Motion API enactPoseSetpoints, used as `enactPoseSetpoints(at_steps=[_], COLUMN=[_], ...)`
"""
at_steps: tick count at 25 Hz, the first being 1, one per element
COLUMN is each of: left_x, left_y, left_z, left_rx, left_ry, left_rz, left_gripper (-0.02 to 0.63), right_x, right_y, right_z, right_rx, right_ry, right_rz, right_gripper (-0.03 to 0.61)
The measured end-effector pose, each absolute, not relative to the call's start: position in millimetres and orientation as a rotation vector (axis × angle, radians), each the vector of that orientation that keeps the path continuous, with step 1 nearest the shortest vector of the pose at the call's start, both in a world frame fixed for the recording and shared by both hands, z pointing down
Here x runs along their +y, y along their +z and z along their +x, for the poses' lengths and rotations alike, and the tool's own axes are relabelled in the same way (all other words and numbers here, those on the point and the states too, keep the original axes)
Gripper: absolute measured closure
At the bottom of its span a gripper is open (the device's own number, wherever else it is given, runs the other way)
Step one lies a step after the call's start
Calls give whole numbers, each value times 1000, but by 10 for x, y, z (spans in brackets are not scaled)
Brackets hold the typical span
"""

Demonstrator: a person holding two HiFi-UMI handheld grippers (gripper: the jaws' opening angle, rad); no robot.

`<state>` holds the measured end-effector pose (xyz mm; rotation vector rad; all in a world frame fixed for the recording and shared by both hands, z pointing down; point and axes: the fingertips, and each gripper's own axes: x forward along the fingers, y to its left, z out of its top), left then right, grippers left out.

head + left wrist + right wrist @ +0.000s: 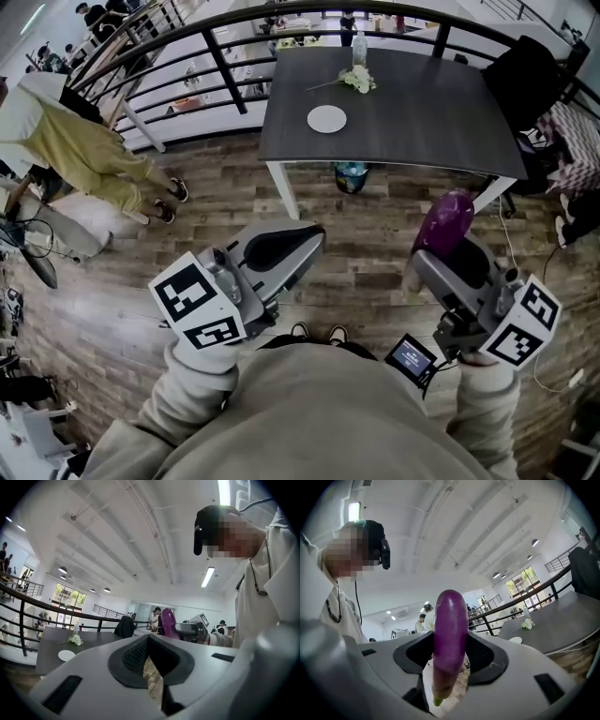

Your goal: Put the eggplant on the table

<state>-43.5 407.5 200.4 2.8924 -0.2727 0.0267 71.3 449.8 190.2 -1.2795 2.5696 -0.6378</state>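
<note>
A purple eggplant [445, 223] stands upright between the jaws of my right gripper [434, 265], stem end down. In the right gripper view the pads of the right gripper [450, 645] press on the eggplant [450, 634] from both sides. My left gripper [312, 236] is shut with nothing in it; its tips [148, 638] meet. From the left gripper view the eggplant [168, 620] shows across the room. The dark table [403, 131] lies ahead of both grippers, beyond a strip of wooden floor. On it are a white plate [326, 119] and a small bunch of flowers [357, 80].
A curved black railing [220, 56] runs behind and left of the table. A person in yellow [84, 141] stands at the left. A dark chair [530, 80] is at the table's right end, a blue object [352, 175] under it. A clear bottle [359, 47] stands near the flowers.
</note>
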Motion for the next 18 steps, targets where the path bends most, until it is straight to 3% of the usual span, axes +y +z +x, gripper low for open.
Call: enactPoseSetpoints(at_steps=[18], left_x=[4082], left_y=[2044], left_z=[-381], left_rx=[-243], left_ry=[-7], left_rz=[2852], left_gripper=[609], right_x=[4566], right_y=[2009], right_z=[948], right_rx=[2520], right_ry=[-650], right_rz=[-1291], right_gripper=[359])
